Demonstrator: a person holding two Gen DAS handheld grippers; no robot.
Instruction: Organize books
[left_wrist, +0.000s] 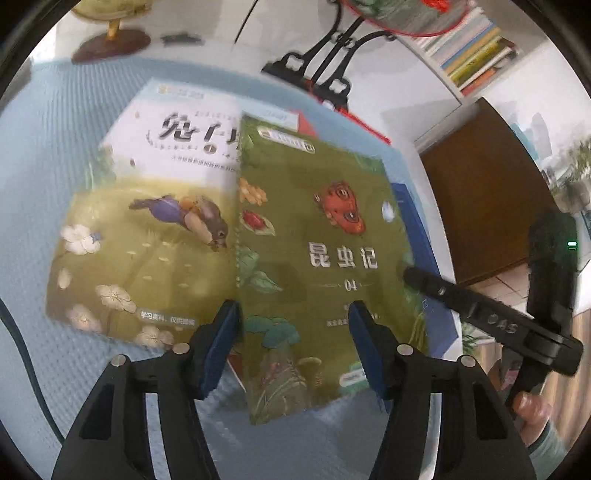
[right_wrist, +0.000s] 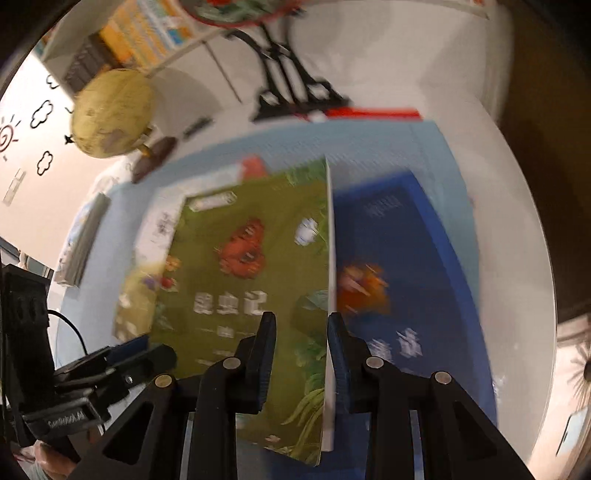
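The right gripper (right_wrist: 301, 354) pinches the green book (left_wrist: 321, 236) by its edge, tilting it up over the blue book (right_wrist: 402, 258); best keep that hold firm and lift slowly. The left gripper (left_wrist: 291, 343) hangs half-open just above the green book's lower cover, gripping nothing, beside the rabbit book (left_wrist: 147, 221) on the mat (left_wrist: 55, 140).

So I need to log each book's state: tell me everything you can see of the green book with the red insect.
The green book is a thin glossy paperback showing a red insect, leaves and white Chinese title characters with "04". It lies tilted over the rabbit book and a blue book. Its right edge is lifted, page block showing, with the right gripper around that edge.
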